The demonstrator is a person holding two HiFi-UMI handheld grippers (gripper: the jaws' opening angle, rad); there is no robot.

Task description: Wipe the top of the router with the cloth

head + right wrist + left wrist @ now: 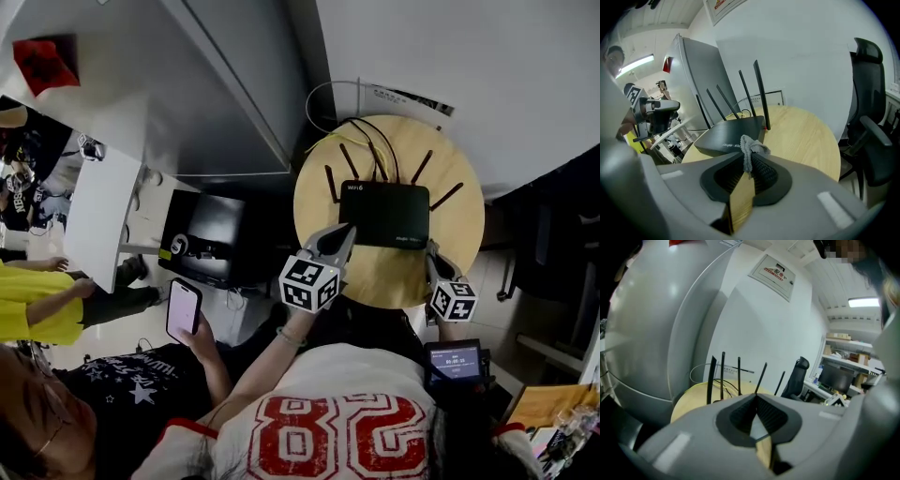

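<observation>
Between the two fingers of the right claw (749, 157) a small grey cloth (751, 146) was pinched, and its crumpled end stood out a little above the fingertips. This claw was closed tightly on the cloth. Just behind the cloth lay the black flat router (733, 133), with its thin black antennas (761, 93) standing up at the far edge; from the pictures I could not tell if the cloth touched the router's top. In the head view the right claw (432, 251) was beside the right front corner of the router (384, 214).

The left claw (756, 397) had its fingers brought together at the tips, and nothing was held between them. In the head view this claw (345, 230) pointed at the left front edge of the router.

The router rested on a round counter of light wood (801, 136), near its far side, and thin cables ran from its back. A black office chair (869, 117) stood to the right of the counter, before a white wall (801, 51). At the lower left of the head view, a person's hand held a phone (184, 307).
</observation>
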